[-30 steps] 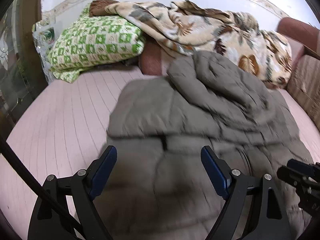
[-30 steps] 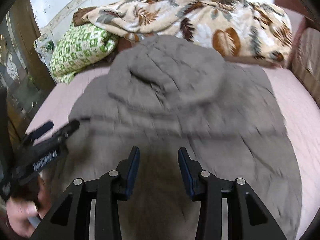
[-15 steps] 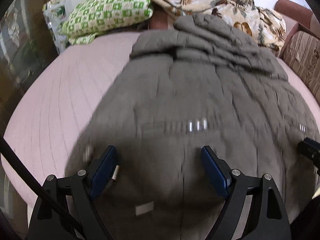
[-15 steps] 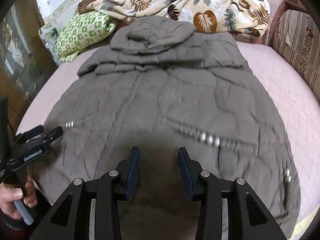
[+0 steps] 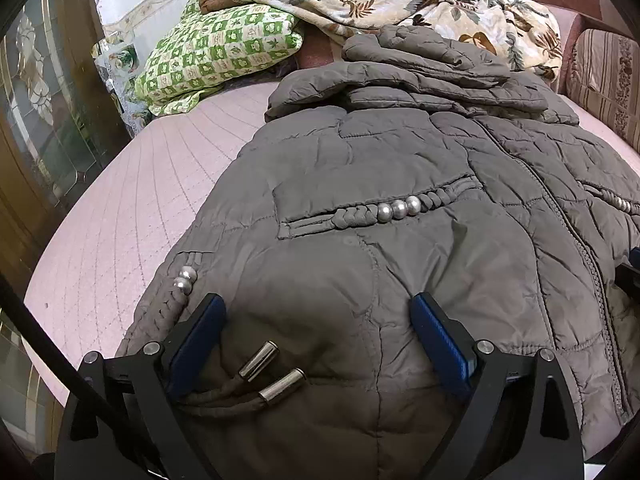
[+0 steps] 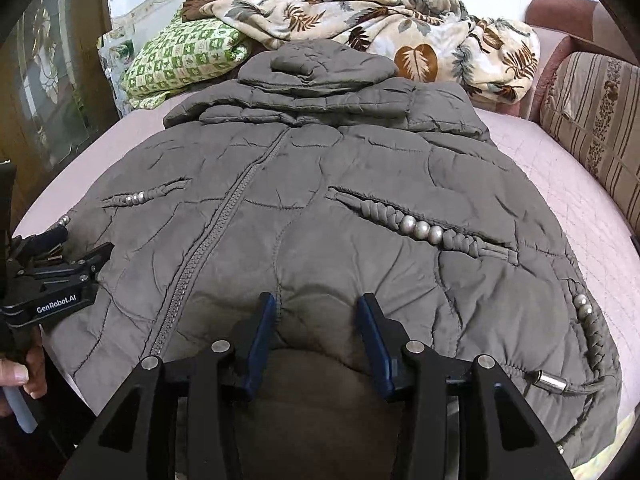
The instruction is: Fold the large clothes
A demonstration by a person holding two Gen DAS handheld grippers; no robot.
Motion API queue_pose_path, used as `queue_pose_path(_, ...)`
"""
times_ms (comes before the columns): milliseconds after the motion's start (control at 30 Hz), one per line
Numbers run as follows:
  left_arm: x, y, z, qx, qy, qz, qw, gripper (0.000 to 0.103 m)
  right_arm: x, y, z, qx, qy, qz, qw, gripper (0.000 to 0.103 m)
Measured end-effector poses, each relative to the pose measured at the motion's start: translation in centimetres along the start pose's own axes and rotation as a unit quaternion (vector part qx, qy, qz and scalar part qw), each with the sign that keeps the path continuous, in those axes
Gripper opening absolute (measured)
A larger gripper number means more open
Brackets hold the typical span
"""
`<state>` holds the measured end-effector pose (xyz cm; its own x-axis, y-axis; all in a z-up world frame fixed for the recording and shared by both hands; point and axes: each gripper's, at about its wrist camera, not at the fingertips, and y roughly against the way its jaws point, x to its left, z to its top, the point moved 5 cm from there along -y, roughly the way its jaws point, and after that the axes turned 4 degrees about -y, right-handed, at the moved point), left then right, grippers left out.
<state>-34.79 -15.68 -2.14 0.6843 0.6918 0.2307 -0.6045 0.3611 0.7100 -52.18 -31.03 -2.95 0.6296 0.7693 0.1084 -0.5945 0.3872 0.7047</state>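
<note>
A large grey quilted jacket lies front up on the pink bed, zipped, hood at the far end; it also shows in the right wrist view. My left gripper is open wide over the jacket's near left hem, beside two metal-tipped drawcords. My right gripper is partly open over the near hem, right of the zipper, with a puff of fabric between its jaws. The left gripper's body shows at the left edge of the right wrist view.
A green checked pillow and a leaf-print blanket lie at the bed's head. A striped sofa arm stands on the right. A glass-panelled wooden door stands on the left. Pink bedsheet shows left of the jacket.
Both grippers have pulled back toward the jacket's near hem, so the hem and drawcords now lie at the fingers. The views have sharpened as the motion slowed.
</note>
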Motion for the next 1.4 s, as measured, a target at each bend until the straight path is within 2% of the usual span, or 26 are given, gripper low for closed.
queue_pose_path(400,0.1,0.4,-0.6,0.002,-0.002,-0.009,1.0000,0.094,0.1,1.4,-1.2,-0.002,-0.006,0.010,1.000,0.055)
queue_pose_path(600,0.6,0.4,-0.7,0.021,0.007,-0.024,0.9995,0.096,-0.4,2.8,-1.7,0.008,-0.021,0.033,0.999,0.056)
queue_pose_path(733,0.8,1.0,-0.9,0.023,0.008,-0.043,0.9988,0.096,-2.3,5.7,-1.3,-0.022,-0.065,0.068,0.995,0.056)
queue_pose_path(833,2.0,2.6,-0.4,0.008,0.036,-0.073,0.9966,0.096,-5.3,7.8,-1.0,-0.057,-0.101,0.051,0.992,0.056)
queue_pose_path(867,2.9,3.5,-0.3,-0.009,0.045,-0.067,0.9967,0.096,-6.1,8.3,-1.0,-0.067,-0.110,0.046,0.991,0.056)
queue_pose_path(933,5.6,4.8,-0.5,-0.037,0.076,-0.048,0.9952,0.096,-8.8,9.6,-1.6,-0.088,-0.139,0.022,0.986,0.056)
queue_pose_path(967,6.8,4.9,-0.7,-0.037,0.098,-0.051,0.9932,0.096,-10.4,10.0,-2.0,-0.092,-0.160,0.009,0.983,0.056)
queue_pose_path(1033,9.8,4.3,-1.7,-0.023,0.159,-0.067,0.9848,0.096,-13.6,10.6,-2.8,-0.095,-0.217,0.005,0.971,0.056)
queue_pose_path(1100,12.4,2.8,-3.4,0.006,0.223,-0.082,0.9713,0.093,-16.6,10.8,-3.8,-0.097,-0.274,-0.011,0.957,0.056)
queue_pose_path(1133,13.0,2.3,-4.0,0.013,0.237,-0.088,0.9674,0.089,-17.8,10.8,-4.2,-0.095,-0.299,-0.009,0.949,0.056)
queue_pose_path(1167,13.4,1.8,-4.6,0.022,0.243,-0.091,0.9656,0.078,-18.7,10.7,-4.7,-0.089,-0.320,-0.009,0.943,0.056)
queue_pose_path(1200,13.5,1.5,-4.9,0.028,0.243,-0.095,0.9650,0.074,-19.4,10.5,-5.2,-0.085,-0.340,-0.008,0.937,0.056)
queue_pose_path(1300,13.6,1.5,-5.4,0.023,0.255,-0.123,0.9589,0.070,-20.7,10.0,-6.2,-0.074,-0.386,0.008,0.920,0.056)
queue_pose_path(1400,13.9,1.4,-5.9,0.023,0.283,-0.143,0.9482,0.070,-20.7,9.5,-6.7,-0.065,-0.401,0.024,0.914,0.056)
